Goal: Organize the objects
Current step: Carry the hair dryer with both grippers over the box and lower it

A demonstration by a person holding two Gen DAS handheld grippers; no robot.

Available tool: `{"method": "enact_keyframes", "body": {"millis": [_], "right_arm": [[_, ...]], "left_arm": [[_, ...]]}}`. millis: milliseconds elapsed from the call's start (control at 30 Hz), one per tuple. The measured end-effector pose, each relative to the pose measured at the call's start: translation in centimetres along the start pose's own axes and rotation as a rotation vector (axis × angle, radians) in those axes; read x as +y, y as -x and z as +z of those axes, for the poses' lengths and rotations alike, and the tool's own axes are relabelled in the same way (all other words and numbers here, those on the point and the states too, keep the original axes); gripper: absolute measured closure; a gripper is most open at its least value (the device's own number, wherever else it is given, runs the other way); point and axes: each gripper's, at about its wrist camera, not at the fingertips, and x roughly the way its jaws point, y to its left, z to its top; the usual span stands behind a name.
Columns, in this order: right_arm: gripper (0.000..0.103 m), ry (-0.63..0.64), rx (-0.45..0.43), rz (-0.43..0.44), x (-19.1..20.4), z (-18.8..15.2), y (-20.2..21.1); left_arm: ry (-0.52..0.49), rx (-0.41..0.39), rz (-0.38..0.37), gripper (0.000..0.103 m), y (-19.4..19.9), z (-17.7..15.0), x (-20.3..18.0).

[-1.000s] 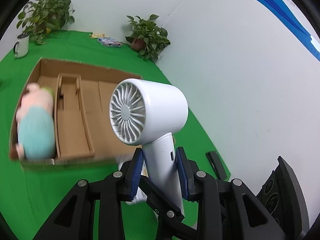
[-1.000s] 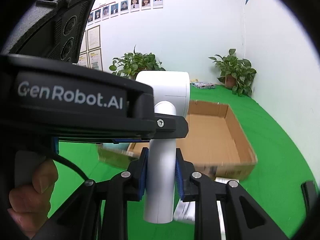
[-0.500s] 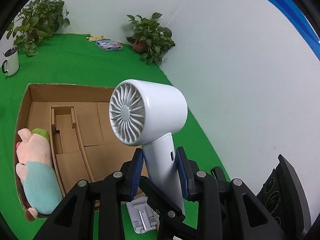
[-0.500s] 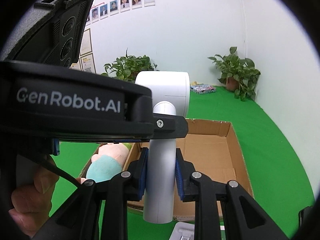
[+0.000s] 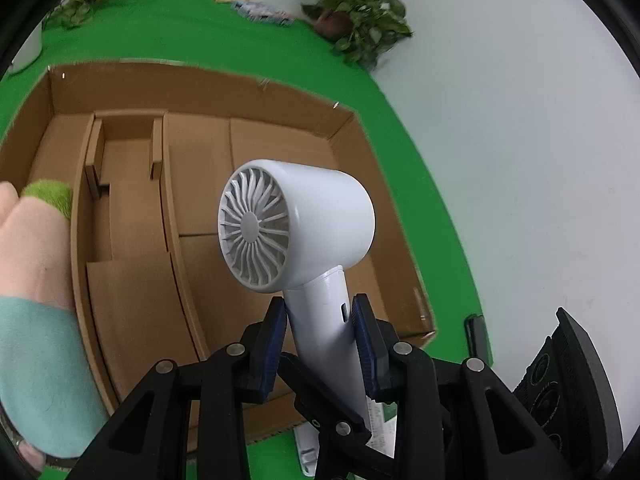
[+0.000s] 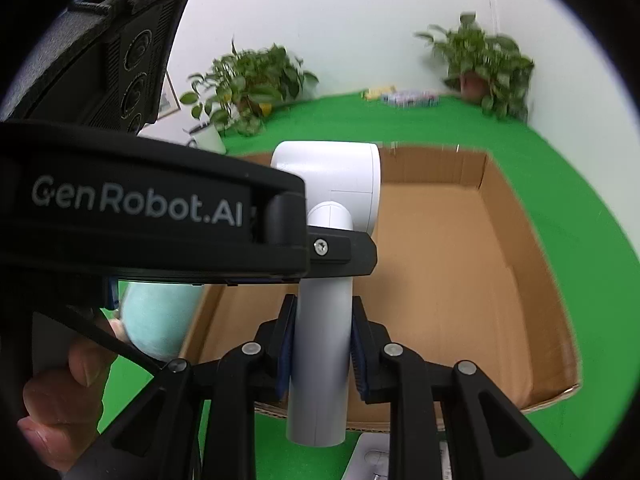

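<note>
A white hair dryer is held upright by its handle. My left gripper is shut on the handle, and my right gripper is shut on the same handle from the other side. The dryer hangs over the near part of an open cardboard box on the green floor. A pink and teal plush toy lies in the box's left compartment; it also shows in the right wrist view.
Cardboard dividers split the box into lanes. Potted plants stand by the white wall. A white mug and small packets lie beyond the box. A white packaged item lies on the floor below the grippers.
Both grippers have carried the hair dryer forward and lower toward the box. The box and plush toy now look much closer. Both grips are unchanged.
</note>
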Motion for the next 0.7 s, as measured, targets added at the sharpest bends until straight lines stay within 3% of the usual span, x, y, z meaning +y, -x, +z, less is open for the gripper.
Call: {"method": "enact_keyframes", "body": {"millis": [367,533,700], "right_arm": [[0.081,-0.044,0.121,0.023,-1.6,-1.1,-4.3],[0.079,-0.046,0.163,0.036,-2.0,-0.9,-5.2],[0.075,-0.073,0.155,0.084,-2.6,-1.2,-4.1]], "left_arm": [[0.081,0.078,0.031,0.071,-4.6,0.0,3.4],[0.078,0.052,0.050,0.068,-3.3,-0.5,3.9],[0.021,-0.024,0.106,0.064,-0.1,-2.1,3.0]]}}
